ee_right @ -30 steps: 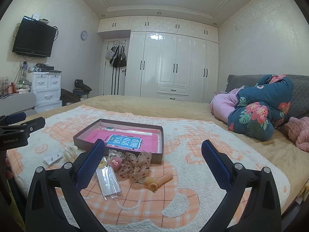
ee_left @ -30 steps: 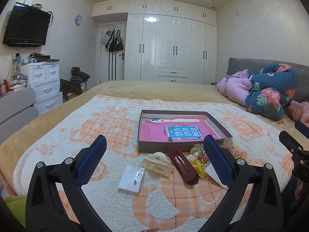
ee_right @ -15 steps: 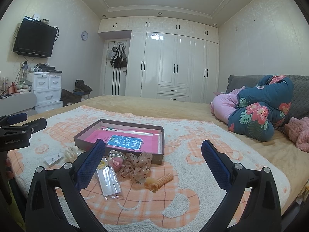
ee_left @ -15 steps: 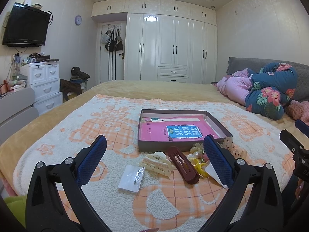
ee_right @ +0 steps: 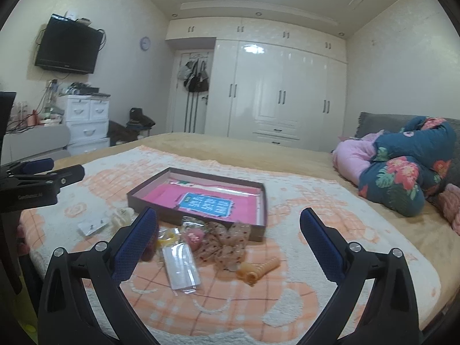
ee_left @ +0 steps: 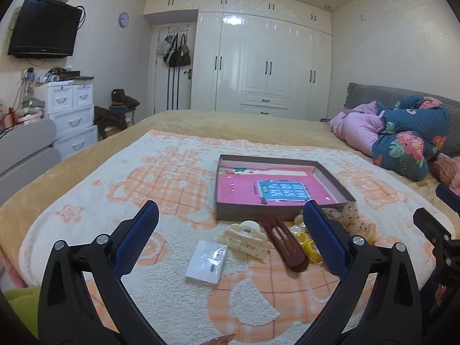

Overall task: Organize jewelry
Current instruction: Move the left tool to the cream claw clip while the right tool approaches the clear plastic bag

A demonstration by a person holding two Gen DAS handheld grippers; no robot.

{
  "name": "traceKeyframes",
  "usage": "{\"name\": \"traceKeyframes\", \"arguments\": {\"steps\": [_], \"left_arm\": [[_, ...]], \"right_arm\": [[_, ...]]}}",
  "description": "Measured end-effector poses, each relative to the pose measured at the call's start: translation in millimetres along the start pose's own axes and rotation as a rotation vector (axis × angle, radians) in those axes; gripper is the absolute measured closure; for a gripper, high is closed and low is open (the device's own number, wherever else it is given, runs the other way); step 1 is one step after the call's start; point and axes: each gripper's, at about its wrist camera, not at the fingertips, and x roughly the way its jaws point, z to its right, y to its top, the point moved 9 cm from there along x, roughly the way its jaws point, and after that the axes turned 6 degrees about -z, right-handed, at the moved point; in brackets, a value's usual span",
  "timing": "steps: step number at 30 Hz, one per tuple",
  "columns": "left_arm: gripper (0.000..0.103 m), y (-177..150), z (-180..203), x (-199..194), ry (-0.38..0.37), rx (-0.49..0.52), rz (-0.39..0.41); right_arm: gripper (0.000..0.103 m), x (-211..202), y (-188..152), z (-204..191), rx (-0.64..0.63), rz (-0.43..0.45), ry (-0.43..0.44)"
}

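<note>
A shallow brown box (ee_left: 283, 215) with a pink lining lies on the bed blanket; it also shows in the right wrist view (ee_right: 260, 234). In front of it lie a cream claw clip (ee_left: 247, 237), a dark red hair clip (ee_left: 283, 243), yellow rings (ee_left: 304, 240) and a small clear bag (ee_left: 207, 261). The right wrist view shows a dotted bow (ee_right: 227, 243), an orange spiral clip (ee_right: 258, 268), a clear packet (ee_right: 181, 267) and a pink piece (ee_right: 194, 237). My left gripper (ee_left: 230, 237) is open and empty above the items. My right gripper (ee_right: 228, 241) is open and empty.
A patterned orange and white blanket (ee_left: 172, 184) covers the bed. Folded floral and pink bedding (ee_left: 402, 141) lies at the right. White drawers (ee_left: 72, 115) and a grey chair (ee_left: 26, 152) stand at the left. White wardrobes (ee_left: 267, 66) fill the far wall.
Both grippers have barely moved; the views have shifted slightly. Nothing was taken hold of or let go.
</note>
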Motion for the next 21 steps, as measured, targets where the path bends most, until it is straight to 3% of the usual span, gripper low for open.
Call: {"name": "traceKeyframes", "arguments": {"steps": [4,11,17,21], "left_arm": [[0.011,-1,-11,3,-0.031,-0.036,-0.009],[0.011,-8,-25,24,0.002,-0.031,-0.095],[0.011,-10,-24,38,-0.11,-0.021,-0.134],[0.011,-8,-19,55,-0.125,0.032,-0.175]], "right_arm": [[0.006,8,-1,-16,-0.039,-0.023,0.038],[0.006,24,-6,-34,-0.086,-0.069,0.093],[0.006,48,-15,-45,-0.13,-0.134,0.122],[0.006,68,-26,-52,-0.143,-0.197,0.14]]}}
